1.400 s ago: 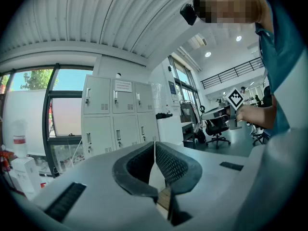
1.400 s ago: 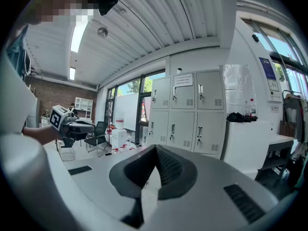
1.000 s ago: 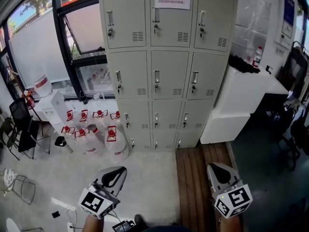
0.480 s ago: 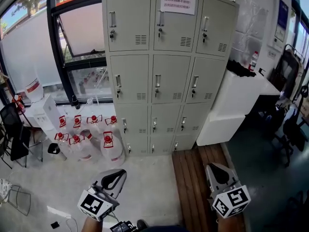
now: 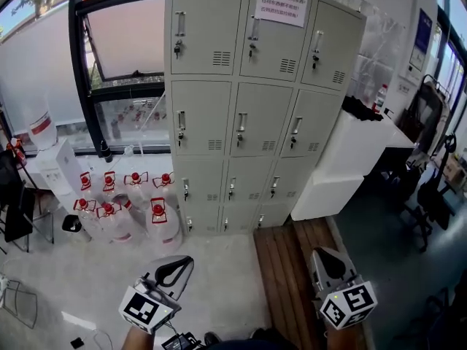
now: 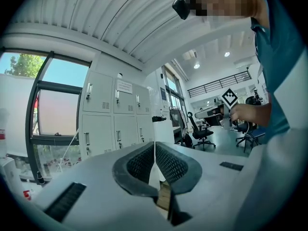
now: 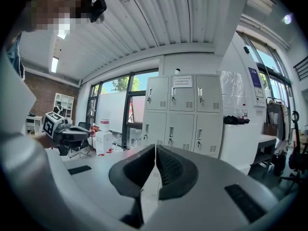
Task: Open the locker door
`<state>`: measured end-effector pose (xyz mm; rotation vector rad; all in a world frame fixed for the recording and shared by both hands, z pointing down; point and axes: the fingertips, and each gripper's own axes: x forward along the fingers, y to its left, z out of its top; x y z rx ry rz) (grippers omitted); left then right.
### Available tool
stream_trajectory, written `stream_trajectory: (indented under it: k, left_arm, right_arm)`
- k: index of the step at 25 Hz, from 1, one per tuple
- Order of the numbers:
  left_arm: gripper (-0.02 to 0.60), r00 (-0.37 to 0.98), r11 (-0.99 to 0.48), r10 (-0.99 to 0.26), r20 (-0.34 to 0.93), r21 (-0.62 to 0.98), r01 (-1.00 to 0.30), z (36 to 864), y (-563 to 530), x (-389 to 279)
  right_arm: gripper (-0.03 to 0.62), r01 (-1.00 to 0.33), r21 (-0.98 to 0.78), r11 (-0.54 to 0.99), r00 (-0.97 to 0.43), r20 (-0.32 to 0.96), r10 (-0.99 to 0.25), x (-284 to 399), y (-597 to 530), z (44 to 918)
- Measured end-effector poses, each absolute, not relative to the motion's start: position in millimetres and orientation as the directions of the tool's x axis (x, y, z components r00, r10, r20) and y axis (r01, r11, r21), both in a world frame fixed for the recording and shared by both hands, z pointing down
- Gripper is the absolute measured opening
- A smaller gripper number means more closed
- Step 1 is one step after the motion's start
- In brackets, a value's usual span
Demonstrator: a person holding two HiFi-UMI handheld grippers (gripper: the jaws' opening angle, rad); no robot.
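A grey locker cabinet [image 5: 252, 100] with three columns of doors stands against the far wall, every door closed, each with a handle and a key; it also shows as the cabinet [image 6: 115, 121] and the cabinet [image 7: 182, 117] in the gripper views. A white paper notice [image 5: 280, 9] is stuck on the top middle door. My left gripper [image 5: 177, 266] is low at the bottom left, shut and empty. My right gripper [image 5: 327, 259] is low at the bottom right, shut and empty. Both are well short of the lockers.
Several large water bottles with red caps [image 5: 120, 206] stand on the floor left of the lockers, under a window [image 5: 117, 57]. A white counter [image 5: 357, 152] adjoins the lockers on the right. A wooden strip [image 5: 288, 268] runs along the floor in front.
The view has shifted so the lockers sit larger and further right in the head view. Both grippers stay low and shut in the same places.
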<state>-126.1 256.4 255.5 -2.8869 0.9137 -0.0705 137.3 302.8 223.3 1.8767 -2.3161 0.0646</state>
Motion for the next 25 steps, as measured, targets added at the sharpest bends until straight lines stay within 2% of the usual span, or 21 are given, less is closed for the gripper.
stream_trajectory:
  k: [7, 18, 25]
  left_arm:
    - [0.025, 0.804, -0.800, -0.594, 0.022, -0.130, -0.586, 267.1, 253.4, -147.5]
    - [0.025, 0.718, -0.719, -0.693, 0.071, -0.140, -0.680, 273.1, 232.9, -182.7]
    - [0.025, 0.683, -0.691, -0.723, 0.103, -0.112, -0.714, 283.9, 189.9, -163.9]
  right_arm:
    - [0.037, -0.965, 0.074, 0.250, -0.236, 0.160, -0.959, 114.3, 270.9, 227.8]
    - [0.037, -0.918, 0.041, 0.395, -0.385, 0.154, -0.910, 77.3, 196.7, 234.7]
    - [0.037, -0.899, 0.014, 0.437, -0.428, 0.175, -0.886, 91.2, 137.5, 247.3]
